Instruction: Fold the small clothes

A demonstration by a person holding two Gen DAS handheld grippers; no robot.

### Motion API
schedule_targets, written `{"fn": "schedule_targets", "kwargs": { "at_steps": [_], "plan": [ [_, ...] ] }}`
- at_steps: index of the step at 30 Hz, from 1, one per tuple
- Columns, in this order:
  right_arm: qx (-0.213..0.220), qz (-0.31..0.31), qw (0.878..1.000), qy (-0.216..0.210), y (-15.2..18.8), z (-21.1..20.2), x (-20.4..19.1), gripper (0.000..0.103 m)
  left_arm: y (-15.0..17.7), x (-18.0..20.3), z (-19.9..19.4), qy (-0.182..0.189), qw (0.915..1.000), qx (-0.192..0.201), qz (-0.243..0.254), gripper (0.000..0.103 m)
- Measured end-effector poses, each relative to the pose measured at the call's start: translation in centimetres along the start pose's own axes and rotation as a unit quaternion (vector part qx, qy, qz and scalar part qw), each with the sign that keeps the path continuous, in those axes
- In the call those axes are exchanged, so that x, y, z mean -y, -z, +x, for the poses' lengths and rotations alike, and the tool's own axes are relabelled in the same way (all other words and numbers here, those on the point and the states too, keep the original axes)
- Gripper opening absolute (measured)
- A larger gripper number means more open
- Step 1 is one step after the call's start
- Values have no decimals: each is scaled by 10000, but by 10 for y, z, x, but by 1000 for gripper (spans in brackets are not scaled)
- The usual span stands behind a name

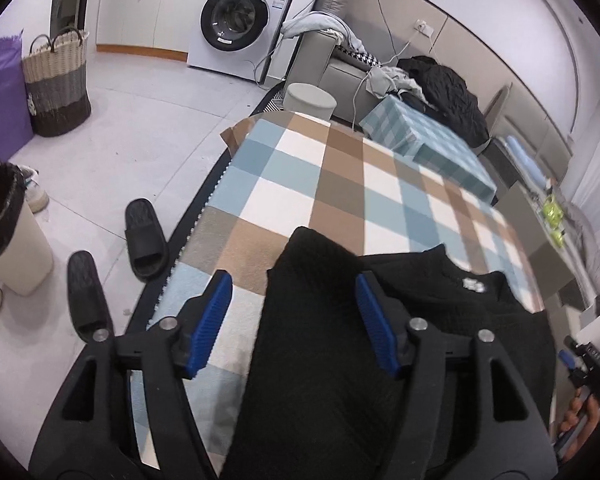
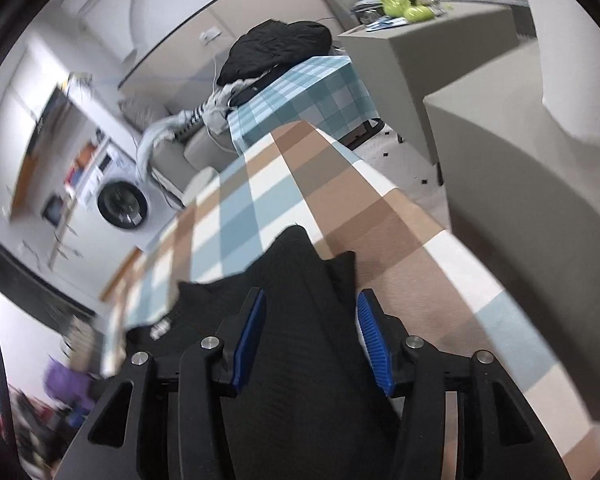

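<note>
Near part of the black garment [image 1: 324, 360] is cut off by the frame bottom and by the gripper bodies in both views, so the full outline is not readable. Right wrist view is motion-blurred toward its left edge; clutter there can't be made out.

Left wrist view only: washing machine [image 1: 236, 20] sharp at far centre, woven basket [image 1: 58, 84] far left, two black slippers [image 1: 146, 238] on the floor left of the counter, bin with dark liner [image 1: 8, 232] at left edge. The right gripper shows small at the right edge, held by a hand [image 1: 580, 420]. Right wrist view only: beige block [image 2: 520, 208] right of the counter, green items [image 2: 404, 4] far right.

Garment: black, ribbed knit, small white tag [image 1: 474, 285] at the neck. It lies on the checked cloth of the counter [image 1: 320, 176], at the near end, with a sleeve or folded strip running away from the camera in each view.

Left gripper [image 1: 294, 320]: fingers partly open, the strip lies between them; right blue pad sits at the fabric edge, left pad is clear of it. No grip.
Right gripper [image 2: 312, 340]: fingers partly open, fabric between them, pads not pressing on it.
</note>
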State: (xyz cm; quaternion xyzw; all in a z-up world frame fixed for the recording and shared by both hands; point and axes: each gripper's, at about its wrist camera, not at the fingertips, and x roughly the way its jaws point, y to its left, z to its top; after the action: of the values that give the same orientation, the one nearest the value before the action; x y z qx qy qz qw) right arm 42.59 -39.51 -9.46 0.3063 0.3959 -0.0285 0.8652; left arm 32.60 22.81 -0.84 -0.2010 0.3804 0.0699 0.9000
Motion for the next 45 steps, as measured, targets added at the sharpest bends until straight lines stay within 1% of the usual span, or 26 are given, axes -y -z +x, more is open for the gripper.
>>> {"fn": "schedule_targets", "kwargs": {
  "at_steps": [3, 5, 8, 9, 10, 11, 12, 13, 14, 16, 17, 18, 19, 20, 22, 24, 25, 27, 28, 29, 30, 31, 37, 38, 42, 45],
  "plan": [
    [-152, -26, 9999, 51, 4, 8, 5, 49, 4, -2, 5, -143, 9998, -157, 55, 62],
    [-188, -22, 9998, 46, 7, 13, 7, 49, 7, -3, 8, -120, 9996, -236, 19, 62],
    [-173, -113, 9997, 155, 9, 21, 7, 48, 10, -3, 11, -108, 9996, -278, 14, 62],
    [-158, -165, 9995, 203, 9, 23, 5, 42, 11, -3, 11, -111, 9995, -280, 18, 62],
    [-127, -195, 9993, 297, 10, 22, 4, 32, 11, -3, 10, -90, 9996, -279, 29, 62],
    [-83, -274, 9990, 353, 11, 21, 2, 28, 12, -2, 9, -71, 9996, -268, 42, 62],
    [-21, -352, 9987, 362, 11, 19, 0, 16, 12, -2, 9, -72, 9996, -254, 54, 62],
    [27, -426, 9984, 374, 11, 18, -2, 8, 12, -2, 7, -77, 9997, -236, 71, 62],
    [104, -532, 9977, 409, 12, 15, -4, 5, 12, -1, 6, -76, 9997, -228, 75, 62],
    [228, -615, 9976, 223, 12, 8, -7, 3, 13, -2, 4, -63, 9998, -200, 67, 62],
    [442, -643, 9969, -42, 12, -2, -8, 3, 13, -2, 2, -65, 9998, -173, 66, 62],
    [557, -685, 9960, -106, 12, -7, -8, 2, 12, -2, 2, -79, 9998, -155, 63, 62],
    [826, -650, 9944, -92, 12, -16, -7, 2, 12, -3, 1, -103, 9998, -140, 62, 62],
    [916, -567, 9942, -30, 12, -20, -5, 2, 12, -4, 1, -129, 9998, -150, 73, 62],
    [845, -317, 9959, 107, 11, -17, 2, 2, 12, -5, 2, -174, 9997, -168, 69, 62],
    [556, -104, 9982, 182, 9, -5, 7, 3, 12, -5, 4, -165, 9996, -222, 78, 62],
    [447, -23, 9987, 228, 9, 0, 9, 6, 11, -5, 4, -166, 9996, -229, 85, 62],
    [237, 51, 9992, 322, 9, 9, 10, 10, 11, -3, 6, -191, 9994, -262, 123, 62],
    [160, 123, 9994, 274, 8, 13, 11, 18, 11, -2, 7, -179, 9993, -286, 147, 62],
    [122, 138, 9995, 261, 8, 16, 10, 23, 11, -1, 8, -160, 9993, -297, 170, 62],
    [119, 130, 9994, 288, 7, 18, 9, 30, 11, 0, 8, -155, 9993, -292, 183, 62],
    [146, 105, 9994, 287, 7, 19, 7, 32, 11, 1, 9, -157, 9993, -287, 195, 62],
    [115, -72, 9991, 393, 5, 30, -4, 32, 11, 3, 13, -124, 9991, -339, 212, 62],
    [182, -76, 9991, 381, 5, 28, -6, 32, 12, 3, 14, -117, 9991, -340, 218, 62],
    [331, -255, 9991, 109, 8, 18, -15, 32, 12, 4, 16, -120, 9990, -355, 256, 62],
    [332, -366, 9987, 136, 7, 20, -20, 32, 13, 4, 16, -99, 9990, -357, 231, 62]
  ]
}}
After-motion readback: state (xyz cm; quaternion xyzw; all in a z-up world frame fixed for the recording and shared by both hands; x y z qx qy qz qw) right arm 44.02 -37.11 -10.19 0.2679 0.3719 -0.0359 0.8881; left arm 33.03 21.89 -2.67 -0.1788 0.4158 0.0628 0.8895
